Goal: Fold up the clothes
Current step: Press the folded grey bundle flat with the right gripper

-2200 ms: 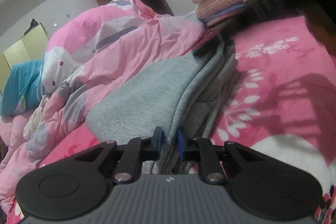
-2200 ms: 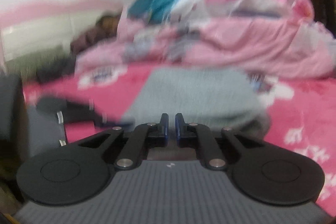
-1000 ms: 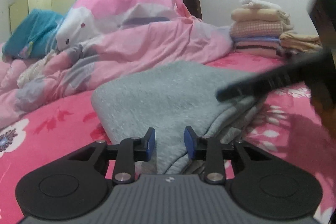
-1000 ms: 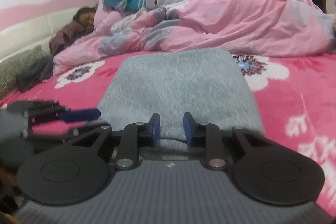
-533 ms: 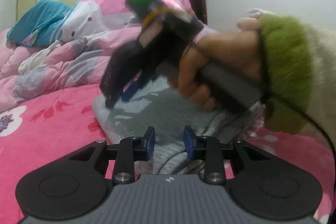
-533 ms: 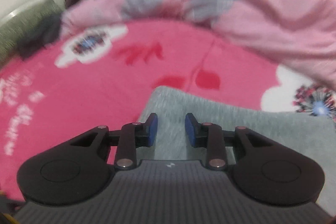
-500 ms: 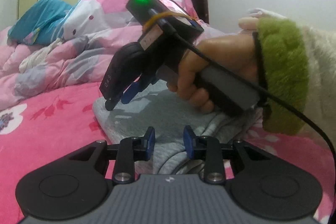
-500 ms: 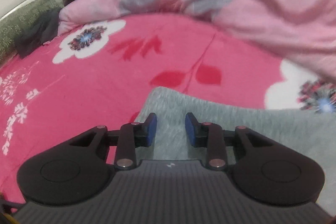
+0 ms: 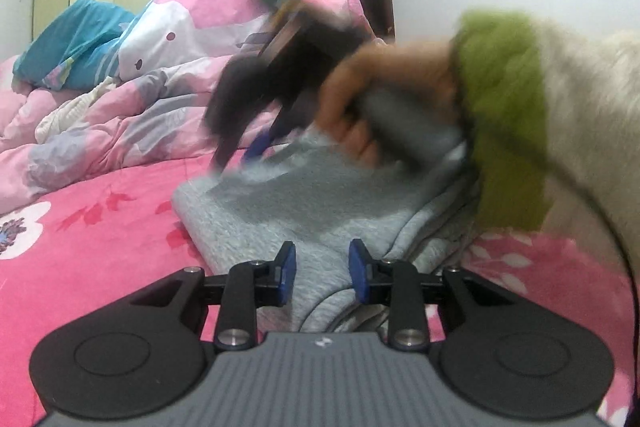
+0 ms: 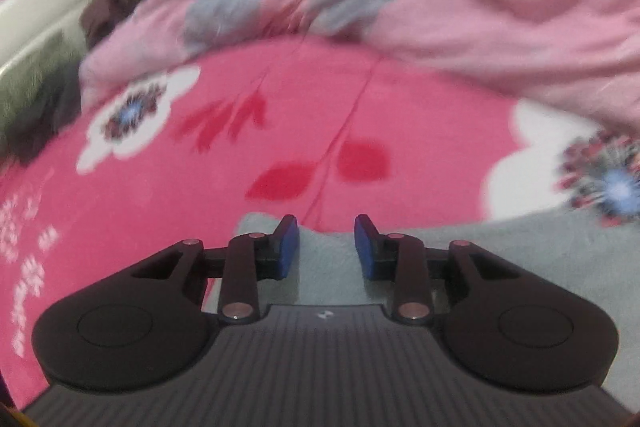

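Left wrist view: the left gripper (image 9: 322, 277) rests low over the near edge of the folded grey fleece garment (image 9: 304, 219), which lies on the bright pink flowered bed sheet (image 9: 100, 239). Its blue-padded jaws stand a little apart, with the garment's folded edge showing in the gap; the pads do not press on it. This matches the picture half a second ago, where the gripper sat at the same spot with about the same gap. Across the garment, the right gripper (image 9: 236, 155), blurred, points down at the far left corner of the cloth, held by a hand (image 9: 360, 107) in a green knitted cuff (image 9: 504, 115) and cream fleece sleeve (image 9: 592, 107). Half a second ago that hand was sharper and sat slightly further left. Behind lie the crumpled pink quilt (image 9: 160, 99) and a teal pillow (image 9: 72, 39).

Right wrist view: the right gripper (image 10: 326, 247) hovers over a corner of the grey garment (image 10: 520, 259), with pink sheet (image 10: 160, 195) beyond. Its jaws are spread and have just been opening; grey cloth shows between them, but the pads do not pinch it. Compared with half a second ago, less garment lies ahead of the fingertips, and the picture is more blurred. The pink quilt (image 10: 480, 7) fills the top.
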Motion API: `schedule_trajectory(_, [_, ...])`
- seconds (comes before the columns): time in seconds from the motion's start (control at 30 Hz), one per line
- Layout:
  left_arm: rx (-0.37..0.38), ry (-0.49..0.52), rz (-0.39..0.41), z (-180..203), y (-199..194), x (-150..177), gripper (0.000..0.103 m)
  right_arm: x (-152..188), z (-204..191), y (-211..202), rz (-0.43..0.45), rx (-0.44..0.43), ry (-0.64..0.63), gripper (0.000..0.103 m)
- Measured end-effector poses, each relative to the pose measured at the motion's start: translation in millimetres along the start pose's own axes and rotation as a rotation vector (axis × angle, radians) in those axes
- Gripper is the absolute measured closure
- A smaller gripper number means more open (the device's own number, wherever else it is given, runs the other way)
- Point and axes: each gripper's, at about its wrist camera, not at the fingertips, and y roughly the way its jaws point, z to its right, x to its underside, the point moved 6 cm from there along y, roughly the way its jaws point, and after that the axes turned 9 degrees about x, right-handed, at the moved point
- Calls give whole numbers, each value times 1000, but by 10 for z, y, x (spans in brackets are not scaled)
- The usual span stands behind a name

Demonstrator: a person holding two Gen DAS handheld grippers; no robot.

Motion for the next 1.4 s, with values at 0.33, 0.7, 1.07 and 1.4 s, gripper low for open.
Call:
schedule_trajectory(0.33, [-5, 6, 1, -3, 13, 1, 74, 84, 1362, -656, 22, 56, 188, 71])
schedule_trajectory(0.7, [-5, 11, -4, -9, 14, 2, 74, 499, 1833, -679, 39, 11, 447, 63])
schedule_trajectory(1.07, [-10, 13, -22, -11, 31, -22, 73, 1828, 1730, -1699, 61, -216, 739, 37])
schedule_trajectory(1.4, [-42, 55, -30, 41, 35, -30, 73, 1838, 1366, -1654, 144, -131, 642, 76])
